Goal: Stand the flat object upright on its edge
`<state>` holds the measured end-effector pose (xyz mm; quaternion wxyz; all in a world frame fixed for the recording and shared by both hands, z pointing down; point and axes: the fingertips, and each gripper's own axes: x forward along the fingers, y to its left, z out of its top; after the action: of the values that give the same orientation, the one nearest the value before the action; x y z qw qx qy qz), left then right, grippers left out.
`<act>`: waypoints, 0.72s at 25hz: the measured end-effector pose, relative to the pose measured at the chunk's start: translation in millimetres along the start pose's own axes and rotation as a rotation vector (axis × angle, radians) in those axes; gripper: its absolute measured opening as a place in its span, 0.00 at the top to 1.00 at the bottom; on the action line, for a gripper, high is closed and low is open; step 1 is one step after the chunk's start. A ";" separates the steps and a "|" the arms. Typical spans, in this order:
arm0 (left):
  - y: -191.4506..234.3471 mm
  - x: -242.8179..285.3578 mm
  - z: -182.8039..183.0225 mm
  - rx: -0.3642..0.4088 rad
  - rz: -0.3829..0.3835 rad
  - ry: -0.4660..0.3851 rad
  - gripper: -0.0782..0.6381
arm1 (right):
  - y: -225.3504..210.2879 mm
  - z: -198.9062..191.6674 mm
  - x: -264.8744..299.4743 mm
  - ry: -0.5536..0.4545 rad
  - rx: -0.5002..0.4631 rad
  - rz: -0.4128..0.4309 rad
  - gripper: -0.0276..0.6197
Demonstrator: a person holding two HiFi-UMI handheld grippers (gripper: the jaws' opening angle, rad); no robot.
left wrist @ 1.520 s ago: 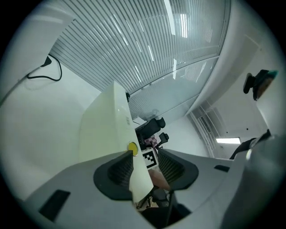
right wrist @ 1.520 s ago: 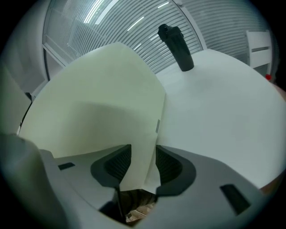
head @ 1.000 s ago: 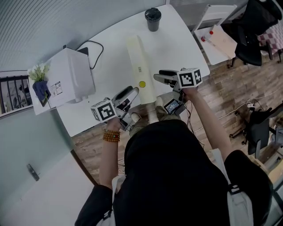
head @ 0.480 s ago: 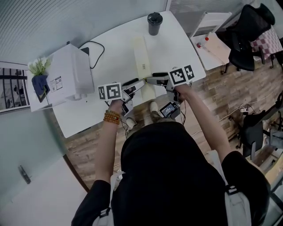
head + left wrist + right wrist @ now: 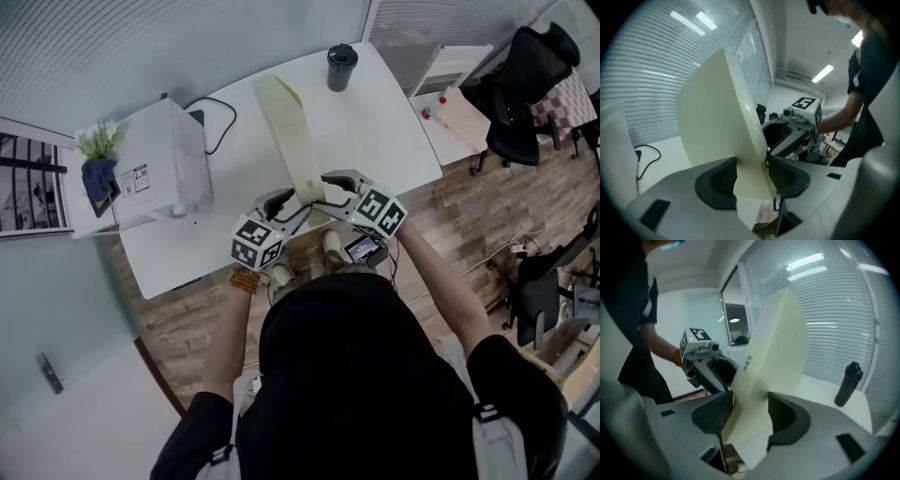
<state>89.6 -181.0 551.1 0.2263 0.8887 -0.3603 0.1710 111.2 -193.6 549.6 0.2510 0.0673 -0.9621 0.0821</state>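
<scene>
You've tilted the long cream flat board [image 5: 291, 141] up on the white counter [image 5: 380, 103]; left claw [image 5: 752, 173] and right claw [image 5: 749, 411] just closed, clamping it.

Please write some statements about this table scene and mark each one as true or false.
1. The cream board lies flat on the table. False: it is tilted.
2. The dark cup stands upright. True.
3. The cream board is between the jaws of the left gripper. True; they have just been closing on it.
4. In the head view, the white box sits right of the cream board. False: it sits left.
</scene>
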 end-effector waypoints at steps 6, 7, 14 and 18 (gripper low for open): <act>22.7 13.7 -70.3 0.188 0.222 0.087 0.60 | 5.5 -57.7 47.8 0.102 -0.224 -0.101 0.62; 27.2 17.3 -77.1 0.205 0.256 0.104 0.60 | 3.5 -67.5 54.8 0.130 -0.236 -0.113 0.62; 82.1 40.5 -80.5 0.109 0.421 0.138 0.61 | -36.7 -85.9 104.9 0.242 -0.349 -0.198 0.62; 103.8 39.7 -69.9 0.074 0.493 0.127 0.61 | -53.4 -77.0 119.8 0.230 -0.339 -0.223 0.62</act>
<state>32.3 -232.9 657.3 0.1673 0.7691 -0.5445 0.2897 53.0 -241.6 681.7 0.3741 0.1201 -0.9139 -0.1016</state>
